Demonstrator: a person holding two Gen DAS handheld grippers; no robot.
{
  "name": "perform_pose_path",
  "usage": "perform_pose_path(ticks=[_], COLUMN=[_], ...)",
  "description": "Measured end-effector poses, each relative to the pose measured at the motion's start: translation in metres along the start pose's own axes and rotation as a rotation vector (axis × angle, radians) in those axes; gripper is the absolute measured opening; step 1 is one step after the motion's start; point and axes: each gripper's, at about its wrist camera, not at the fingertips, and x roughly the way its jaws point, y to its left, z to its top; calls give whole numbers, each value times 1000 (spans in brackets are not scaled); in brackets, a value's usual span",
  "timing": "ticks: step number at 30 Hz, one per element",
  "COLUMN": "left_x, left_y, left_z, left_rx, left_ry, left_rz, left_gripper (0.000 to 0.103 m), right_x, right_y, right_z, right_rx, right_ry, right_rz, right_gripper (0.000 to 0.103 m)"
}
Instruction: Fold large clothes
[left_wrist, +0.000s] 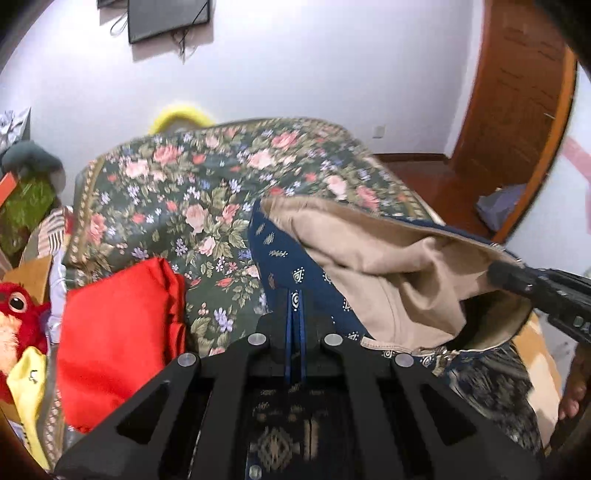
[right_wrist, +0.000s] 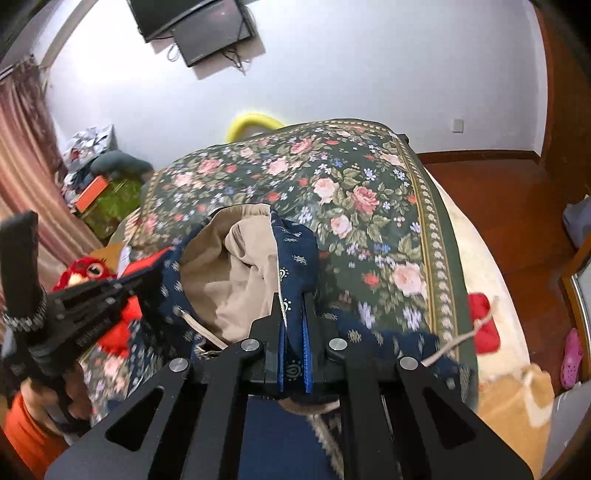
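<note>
A navy patterned garment (left_wrist: 284, 254) with a beige lining (left_wrist: 373, 258) hangs lifted between both grippers above the bed. In the left wrist view my left gripper (left_wrist: 295, 306) is shut on the navy hem, which is pinched between the blue pads. My right gripper (left_wrist: 498, 275) enters from the right, clamped on the far side of the same opening. The right wrist view shows the garment (right_wrist: 295, 251) pinched in my right gripper (right_wrist: 293, 314), with the left gripper (right_wrist: 155, 266) holding the opposite edge at the left. A drawstring (right_wrist: 450, 343) dangles from it.
A floral bedspread (left_wrist: 177, 192) (right_wrist: 369, 206) covers the bed under the garment. A red cloth (left_wrist: 118, 332) and a red plush toy (left_wrist: 14, 306) (right_wrist: 88, 271) lie at the left. Wooden floor (right_wrist: 498, 206), a door (left_wrist: 517, 110) and a pink shoe (right_wrist: 570, 354) are at the right.
</note>
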Motion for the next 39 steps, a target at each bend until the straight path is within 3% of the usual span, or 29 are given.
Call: perform_pose_path(ticks=[4, 10, 18, 23, 26, 28, 30, 32, 34, 36, 39], left_x=[-40, -76, -58, -50, -63, -71, -81, -94, -100, -102, -95], left_y=[-3, -19, -20, -8, -2, -1, 3, 5, 7, 8, 13], left_z=[-22, -80, -160, -188, -194, -192, -186, -175, -164, -151, -130], left_rx=[25, 88, 66, 14, 24, 41, 50, 52, 51, 47, 34], left_ry=[-7, 12, 175, 242, 226, 215, 188, 138, 102, 75, 41], left_rz=[-42, -65, -68, -77, -75, -69, -64, -50, -44, -44, -36], left_gripper=[2, 2, 2, 6, 9, 16, 30, 33, 34, 45, 49], right_x=[-33, -50, -32, -30, -43, -56, -67, -72, -70, -65, -50], right_y=[-3, -2, -20, -24, -17, -10, -2, 7, 15, 24, 34], right_z=[-30, -76, -127, -139, -136, -127, -121, -111, -101, -93, -85], right_rx=[-12, -52, 0, -6, -33, -58, -85, -104, -117, -132, -157], right_ry=[3, 63, 193, 260, 249, 207, 158, 120, 97, 76, 82], right_rz=[4, -27, -99, -119, -114, -109, -103, -89, -75, -68, -57], right_gripper=[7, 7, 9, 14, 27, 41, 47, 50, 62, 63, 63])
